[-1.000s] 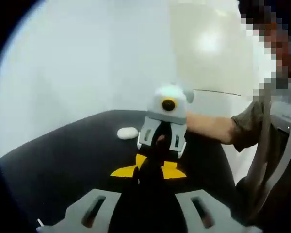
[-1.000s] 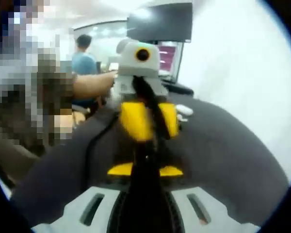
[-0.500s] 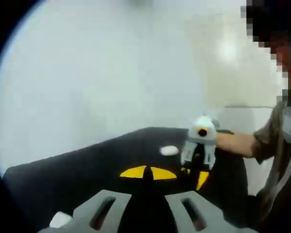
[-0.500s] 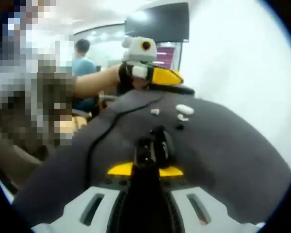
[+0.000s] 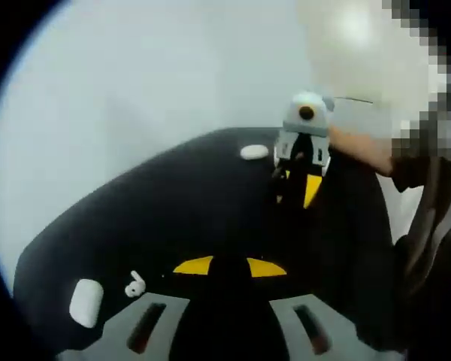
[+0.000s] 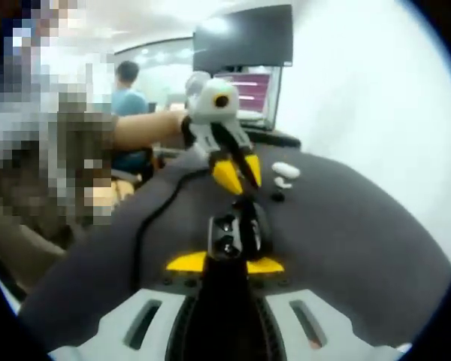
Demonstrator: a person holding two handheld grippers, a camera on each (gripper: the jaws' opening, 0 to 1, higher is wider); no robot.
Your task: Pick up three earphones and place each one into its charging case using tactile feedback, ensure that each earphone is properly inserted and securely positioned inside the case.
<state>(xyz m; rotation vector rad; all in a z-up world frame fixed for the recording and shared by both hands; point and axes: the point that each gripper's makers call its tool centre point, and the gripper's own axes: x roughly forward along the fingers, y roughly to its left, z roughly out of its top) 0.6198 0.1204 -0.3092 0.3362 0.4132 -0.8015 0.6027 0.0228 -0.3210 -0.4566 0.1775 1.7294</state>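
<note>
My right gripper is shut on an open black charging case, held just above the black table. My left gripper comes in from above and points its yellow fingertips down at the case. In its own view, my left gripper has its jaws a little apart, with only dark between them. The right gripper faces it across the table. A white earphone and a white case lie at the lower left. Another white case lies far off. A small black piece lies beside the white case.
A black cable runs over the table's left side. A monitor and a lit screen stand behind the table, with a person in a blue shirt beyond. The holder's forearm reaches in from the left.
My left gripper has swung down from the far edge to just above the black case, and its jaws have parted a little. The right gripper and the case have held still.
</note>
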